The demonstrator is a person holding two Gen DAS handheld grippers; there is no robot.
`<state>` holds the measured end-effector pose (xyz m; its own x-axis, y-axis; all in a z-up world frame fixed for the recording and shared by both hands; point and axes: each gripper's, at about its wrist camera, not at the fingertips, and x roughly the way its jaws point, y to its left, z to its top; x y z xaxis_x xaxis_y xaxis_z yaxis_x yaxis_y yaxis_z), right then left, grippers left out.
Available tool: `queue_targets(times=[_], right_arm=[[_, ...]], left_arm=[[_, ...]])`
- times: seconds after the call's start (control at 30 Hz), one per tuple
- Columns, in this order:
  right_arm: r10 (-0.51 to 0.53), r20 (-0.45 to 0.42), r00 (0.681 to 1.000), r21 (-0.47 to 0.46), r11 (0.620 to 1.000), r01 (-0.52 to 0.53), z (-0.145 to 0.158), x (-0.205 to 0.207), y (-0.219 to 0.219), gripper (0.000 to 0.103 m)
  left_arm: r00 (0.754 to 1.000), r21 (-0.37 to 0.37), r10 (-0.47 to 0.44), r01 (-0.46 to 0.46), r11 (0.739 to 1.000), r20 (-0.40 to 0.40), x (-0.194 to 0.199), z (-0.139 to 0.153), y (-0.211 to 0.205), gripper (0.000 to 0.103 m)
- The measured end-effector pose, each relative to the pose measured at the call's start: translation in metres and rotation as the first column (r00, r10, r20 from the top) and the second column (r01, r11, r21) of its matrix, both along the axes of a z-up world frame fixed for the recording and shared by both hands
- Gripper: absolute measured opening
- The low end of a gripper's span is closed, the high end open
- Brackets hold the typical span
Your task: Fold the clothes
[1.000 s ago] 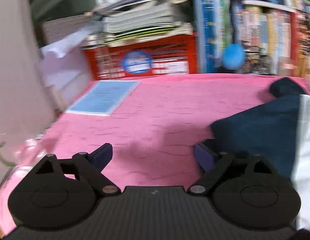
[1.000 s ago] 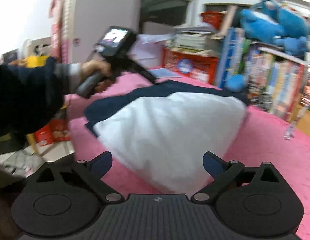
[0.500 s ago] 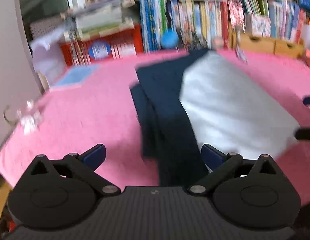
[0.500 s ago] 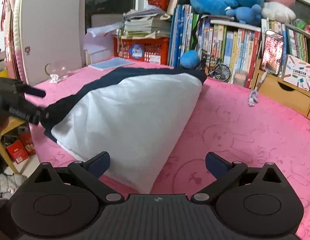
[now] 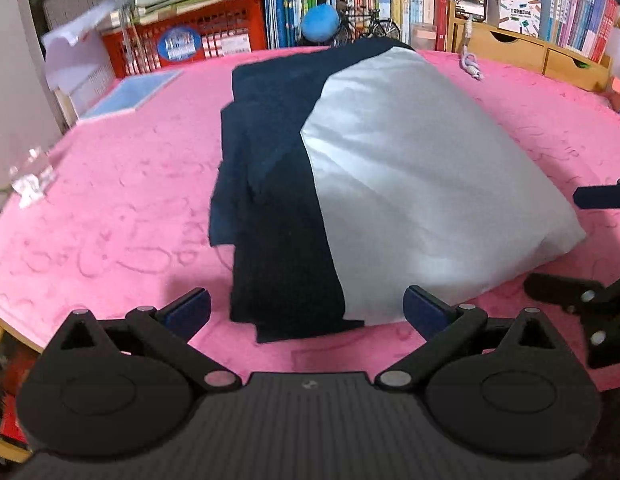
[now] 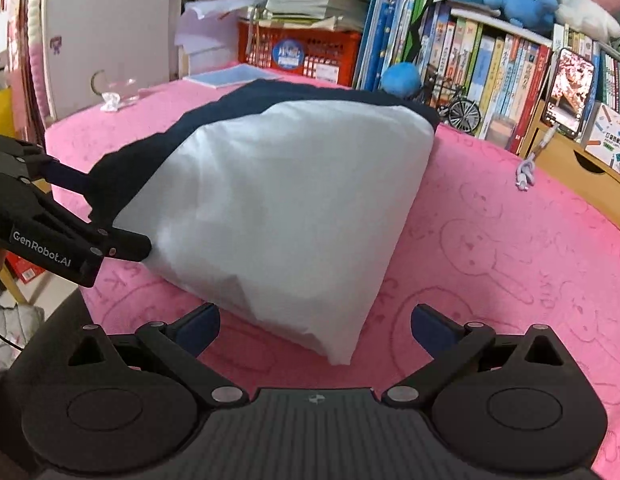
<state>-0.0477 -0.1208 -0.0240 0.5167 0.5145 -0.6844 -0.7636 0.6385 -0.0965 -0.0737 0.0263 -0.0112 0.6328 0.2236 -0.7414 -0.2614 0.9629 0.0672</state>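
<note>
Left wrist view, L→R: far left the pink tablecloth (image 5: 110,208) runs to the table's rounded edge, w/ a clear glass item (image 5: 28,182) sitting near that edge. Blue booklet (image 5: 130,94) at the back-left, red crate (image 5: 182,46) behind it. Wide bare pink strip between the edge and the garment (image 5: 350,168), plenty of room there. Garment lies mid-table, folded: navy part on its left w/ a ragged stepped edge, white part on the right, near corner of navy just ahead of the left gripper (image 5: 306,312). Left gripper jaws spread full, nothing between the pads, hovering over the near hem. At far right the right gripper's fingers show at frame edge, beside the white corner.

Right wrist view, L→R: left gripper body comes in from the left, one finger tip touching or just at the white fabric's left corner, can't tell which. White panel peaks toward the right gripper (image 6: 314,330); its near corner sits between the spread jaws but pads aren't on it. Right of the garment: open pink cloth, a coiled cable (image 6: 526,172) near the wooden drawers (image 6: 582,176), bookshelf (image 6: 490,64) behind.
</note>
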Motion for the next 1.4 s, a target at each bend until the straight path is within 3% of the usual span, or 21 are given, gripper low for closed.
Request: queue_targets(times=[0.17,0.3,0.43,0.83,1.4], right_arm=[[0.000,-0.019,1.000,-0.023,1.000,0.000,-0.005,-0.001,0.005,0.103],[-0.039,-0.090,0.995,0.001,0.999,0.039,-0.006,0.007,0.004,0.103],[-0.059,-0.126,0.990,0.012,0.998,0.061,-0.007,0.011,0.003,0.103],[-0.116,-0.132,0.984,-0.027,0.993,0.114,-0.005,0.007,0.009,0.103],[-0.073,-0.148,0.986,-0.042,0.997,0.067,-0.004,0.010,0.006,0.103]], left_arm=[[1.000,-0.027,0.006,-0.006,1.000,-0.005,0.000,-0.001,0.003,0.103],[1.000,-0.078,0.020,-0.021,0.997,-0.009,0.000,-0.003,0.008,0.103],[1.000,-0.076,0.013,-0.013,0.997,-0.006,0.000,-0.003,0.009,0.103],[0.999,-0.094,-0.007,0.003,0.996,-0.045,0.000,-0.003,0.009,0.103],[0.998,-0.107,-0.025,0.018,0.994,-0.063,-0.001,-0.002,0.011,0.103]])
